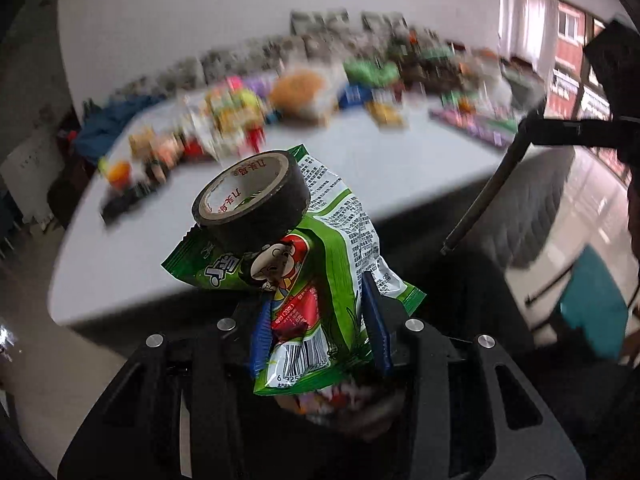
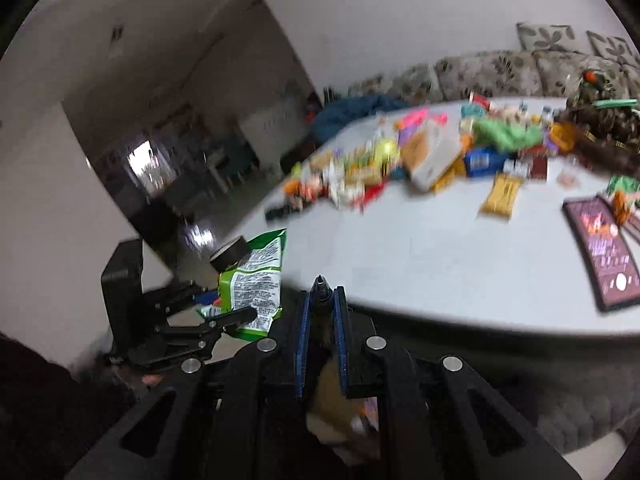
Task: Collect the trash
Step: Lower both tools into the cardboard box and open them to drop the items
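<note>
Left claw [image 1: 318,316]: jaws pulled in tight on the green snack packet [image 1: 320,280], blue pads pinching its lower half so the top flops forward past the tips

Tape roll [image 1: 250,196]: black roll sitting on the top end of the packet, looks stuck to it or just riding along, we can't tell which; either way it came up as one bundle

Why that grip: our guess is the pinch sits low near the barcode because the wrapper is limp and that's the bit that bunches up between the pads

Right claw [image 2: 322,308]: closed almost all the way on a thin dark pen-like thing [image 2: 321,290], its tip poking out just past the fingertips

Where the trash is: packet and tape are off the table [image 1: 360,160] and in the air in front of its near edge, with the left claw just to the left in the right wrist view

Table: still a big blurry heap of wrappers and boxes [image 2: 420,152] along the far side, near part bare, so plenty left to collect

Next, as we see it: both claws are full, so a drop-off somewhere comes first; no bin shows in either view

Risk: that tape roll could slide off if the packet tips
</note>
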`<state>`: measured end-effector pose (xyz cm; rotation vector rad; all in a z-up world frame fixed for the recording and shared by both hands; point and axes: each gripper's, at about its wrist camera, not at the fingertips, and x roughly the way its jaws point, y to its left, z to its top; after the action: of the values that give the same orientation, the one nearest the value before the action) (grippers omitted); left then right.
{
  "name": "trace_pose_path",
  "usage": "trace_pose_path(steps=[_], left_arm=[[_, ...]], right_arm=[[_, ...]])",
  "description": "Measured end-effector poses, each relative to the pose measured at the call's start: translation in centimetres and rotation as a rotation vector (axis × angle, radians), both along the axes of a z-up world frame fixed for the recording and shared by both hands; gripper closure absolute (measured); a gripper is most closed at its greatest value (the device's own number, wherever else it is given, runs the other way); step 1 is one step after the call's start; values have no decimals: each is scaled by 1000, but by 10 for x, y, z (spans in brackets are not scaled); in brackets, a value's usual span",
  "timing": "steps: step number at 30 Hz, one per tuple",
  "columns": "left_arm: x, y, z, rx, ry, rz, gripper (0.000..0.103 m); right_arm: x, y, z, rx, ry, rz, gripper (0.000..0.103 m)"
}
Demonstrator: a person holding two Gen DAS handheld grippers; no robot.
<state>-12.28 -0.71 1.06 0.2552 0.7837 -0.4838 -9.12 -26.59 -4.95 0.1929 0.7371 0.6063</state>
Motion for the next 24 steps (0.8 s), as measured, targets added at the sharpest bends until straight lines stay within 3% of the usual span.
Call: trace_pose_path(steps=[1,3,4,5,6,8,10,12,14,17,19,21,24], left_arm=[[1,2,-17,15,48,-17,62],[7,-2,-47,66,114,-19,47],[14,-3,-69,101,153,-17,19],[19,-2,-84,104,178,-32,9],[24,-2,-100,103,202,-37,9],[41,2,-138,104,312,-33,9],[49,12,-150,69,377,-1,9],[45,22,-139,42,359,2,9],[39,30,-112,12,304,-7,9],[39,32,-63,-43,198,-21,9],[39,31,-31,-64,95,-16,9],[45,27,-7,-97,24,-2,9],[68,21,9,-125,-30,52,9]], right_arm=[[3,5,-15,-17,39,8,91],[13,16,-49,-45,118,23,88],[21,22,-70,-59,164,29,65],[31,29,-98,-80,214,19,30],[37,33,-115,-103,235,6,24],[51,47,-157,-180,321,21,45],[49,48,-162,-192,338,17,49],[41,40,-136,-151,276,21,46],[38,27,-101,-127,189,-14,32],[52,-2,-45,-99,33,-116,31],[85,-23,-19,-132,-49,-255,28],[122,-40,-13,-156,-56,-377,23],[194,-60,-22,-153,37,-513,23]])
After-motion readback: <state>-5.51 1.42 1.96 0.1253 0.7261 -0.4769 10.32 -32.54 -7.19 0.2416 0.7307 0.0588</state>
